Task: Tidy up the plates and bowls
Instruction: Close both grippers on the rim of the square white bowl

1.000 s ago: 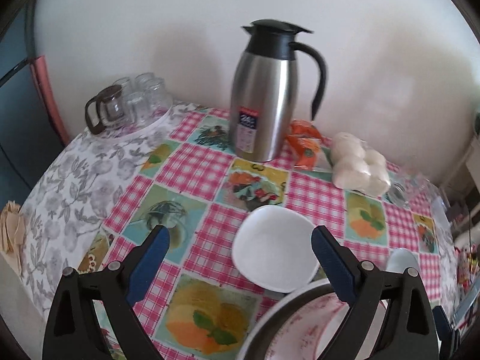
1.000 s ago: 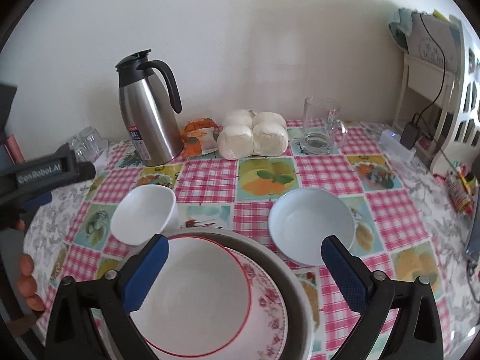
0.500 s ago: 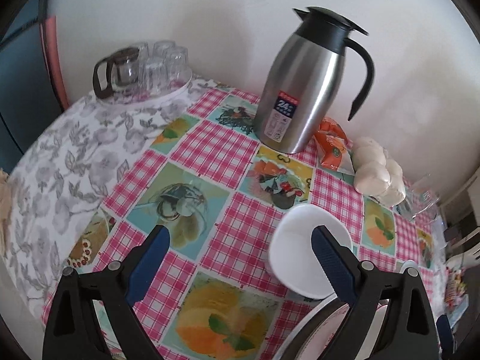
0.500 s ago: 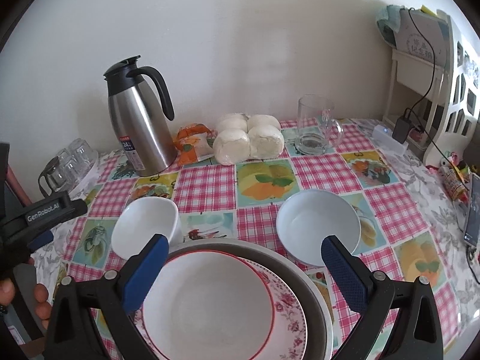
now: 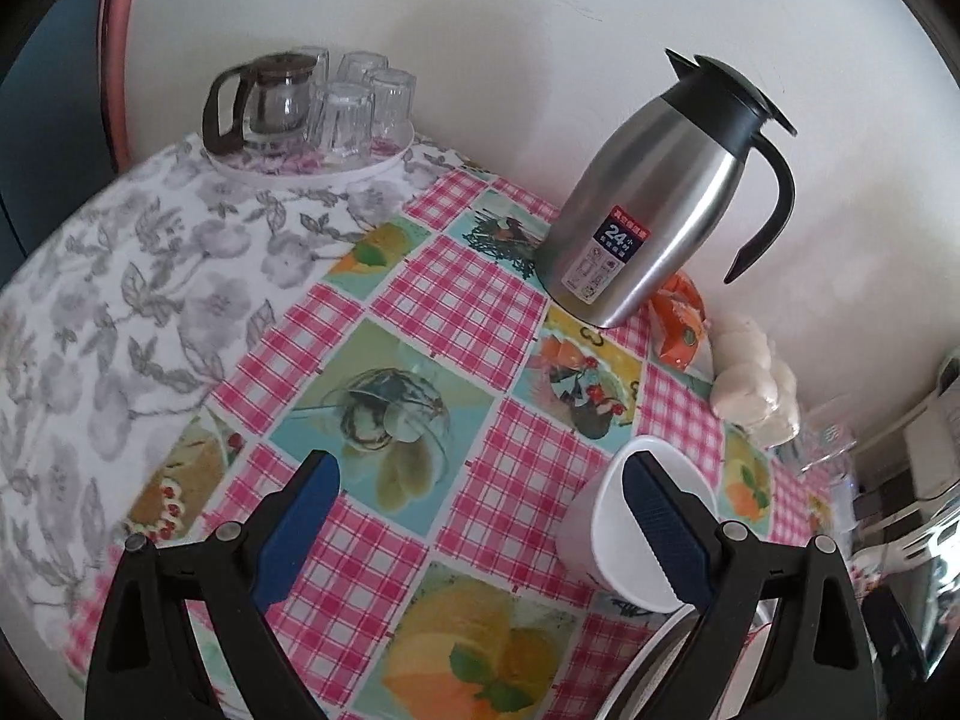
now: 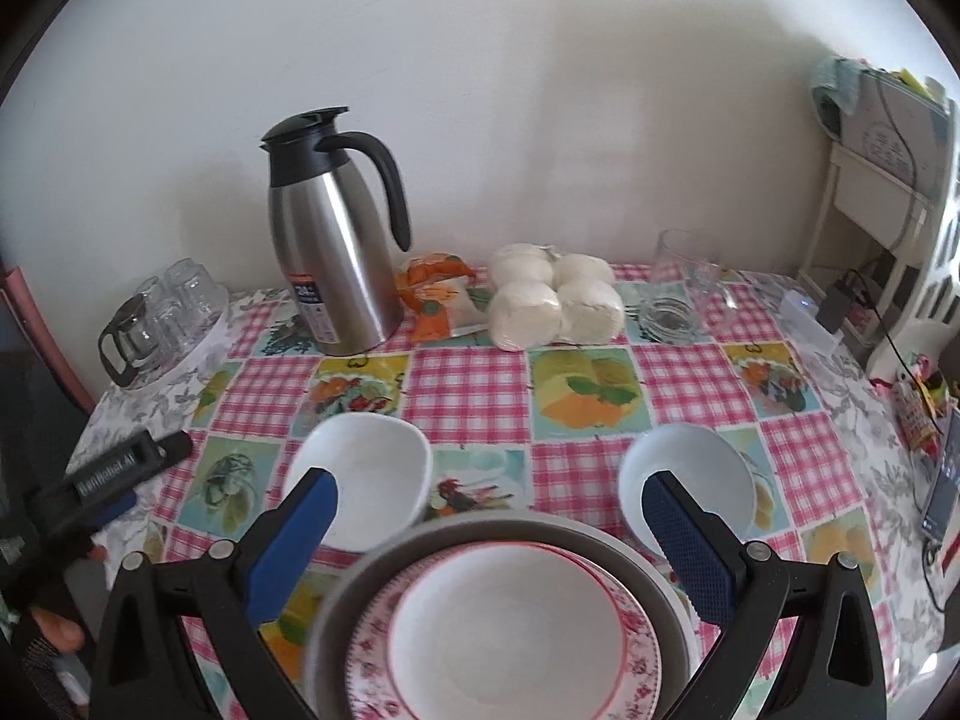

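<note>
A stack sits at the near table edge: a grey plate (image 6: 648, 558), a pink floral plate (image 6: 372, 660) and a red-rimmed white bowl (image 6: 504, 624). A white bowl (image 6: 366, 474) stands to its left; it also shows in the left wrist view (image 5: 618, 552). A second white bowl (image 6: 690, 474) stands to its right. My right gripper (image 6: 489, 516) is open above the stack, empty. My left gripper (image 5: 480, 504) is open over the tablecloth, its right finger in front of the left bowl; it shows at the left in the right wrist view (image 6: 120, 468).
A steel thermos jug (image 6: 336, 240), an orange packet (image 6: 438, 294) and bagged white buns (image 6: 552, 300) stand at the back. A glass mug (image 6: 678, 288) is back right. A tray of glasses with a glass teapot (image 5: 300, 108) is back left. A white shelf (image 6: 894, 180) with cables is at right.
The left gripper has swung left and pulled back, so the left bowl slid to its right finger. The right gripper has risen slightly over the stack. Both stay open.
</note>
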`<state>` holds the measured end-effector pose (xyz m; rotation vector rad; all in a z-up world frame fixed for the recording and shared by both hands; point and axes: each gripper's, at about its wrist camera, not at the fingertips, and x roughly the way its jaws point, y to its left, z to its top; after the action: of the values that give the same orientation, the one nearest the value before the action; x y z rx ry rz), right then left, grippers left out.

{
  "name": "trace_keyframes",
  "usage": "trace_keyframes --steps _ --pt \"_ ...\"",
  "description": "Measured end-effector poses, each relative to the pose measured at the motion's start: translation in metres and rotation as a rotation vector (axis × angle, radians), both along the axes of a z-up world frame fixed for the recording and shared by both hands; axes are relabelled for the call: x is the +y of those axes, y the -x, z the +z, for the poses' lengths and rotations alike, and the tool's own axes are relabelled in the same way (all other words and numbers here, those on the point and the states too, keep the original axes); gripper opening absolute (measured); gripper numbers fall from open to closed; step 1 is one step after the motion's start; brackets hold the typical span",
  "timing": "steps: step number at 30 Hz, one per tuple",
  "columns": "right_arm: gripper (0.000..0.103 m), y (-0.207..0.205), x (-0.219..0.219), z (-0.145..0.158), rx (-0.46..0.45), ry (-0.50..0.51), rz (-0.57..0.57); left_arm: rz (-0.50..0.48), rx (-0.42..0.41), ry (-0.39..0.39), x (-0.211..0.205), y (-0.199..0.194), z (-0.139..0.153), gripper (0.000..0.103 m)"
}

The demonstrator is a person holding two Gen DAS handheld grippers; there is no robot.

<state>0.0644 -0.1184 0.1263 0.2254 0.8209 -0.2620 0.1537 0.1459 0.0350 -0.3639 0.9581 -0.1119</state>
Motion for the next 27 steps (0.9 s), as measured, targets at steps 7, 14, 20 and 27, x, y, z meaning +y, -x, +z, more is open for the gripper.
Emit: trace_keyframes --steps 7,14,20,27 --pt "0.101 -0.038 0.01 0.007 0.102 0.015 0.023 0.001 -0.047 0.004 0.002 -0.004 -0.003 0.102" --pt "0.092 -0.07 0.023 -0.017 0.226 0.062 0.062 -0.043 0.008 0.013 -0.01 -0.012 -0.02 0.102" --pt "0.081 -0.088 0.017 -0.051 0.317 0.008 0.065 -0.084 0.044 0.002 -0.028 -0.017 -0.033 0.102" --pt "0.06 -0.105 0.01 -0.085 0.409 -0.057 0.059 -0.133 0.107 0.021 -0.047 -0.023 -0.053 0.089"
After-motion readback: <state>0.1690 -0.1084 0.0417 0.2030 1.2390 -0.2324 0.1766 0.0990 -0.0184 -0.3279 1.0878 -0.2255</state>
